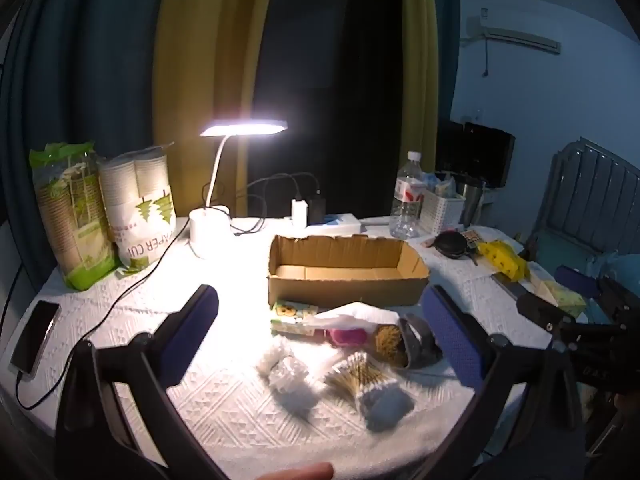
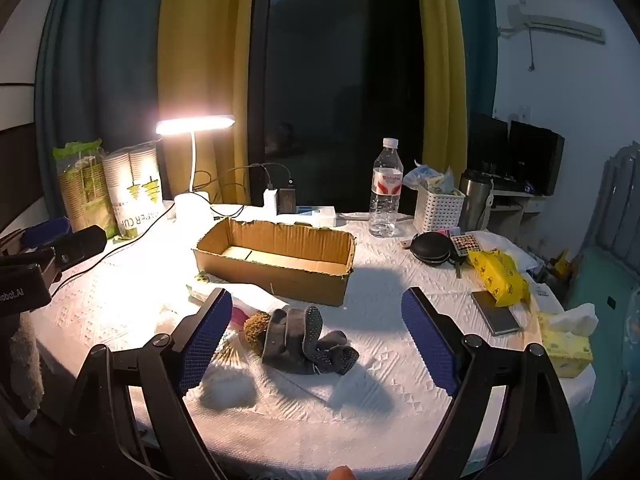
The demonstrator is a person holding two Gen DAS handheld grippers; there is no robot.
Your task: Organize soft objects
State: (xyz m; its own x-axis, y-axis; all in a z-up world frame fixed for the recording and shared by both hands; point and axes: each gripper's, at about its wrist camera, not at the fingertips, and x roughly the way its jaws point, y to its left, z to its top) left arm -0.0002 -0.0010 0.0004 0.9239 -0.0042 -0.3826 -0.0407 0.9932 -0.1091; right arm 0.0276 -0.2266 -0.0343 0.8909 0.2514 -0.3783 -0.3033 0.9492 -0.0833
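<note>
Left gripper (image 1: 320, 320): held wide open above the near table edge, nothing gripped.
Right gripper (image 2: 316, 328): likewise spread wide, nothing held.

Grey socks (image 2: 310, 340): bundled, lying on the white tablecloth (image 2: 380, 408) between the right fingers, untouched by either.
Cotton swab packet (image 1: 360, 376): seen between the left fingers, nearest the camera.
Clear packet (image 1: 284, 364): laid just left of the swabs; contents cannot be told.
Brown fuzzy item (image 2: 256, 328) and pink item (image 1: 347, 336): placed against the socks, left of them.
Tissue pack (image 1: 294, 316): lying beside the box front.

Cardboard box (image 2: 280, 260): open-topped, set beyond the pile.
Desk lamp (image 2: 195, 124): lit, at rear left.
</note>
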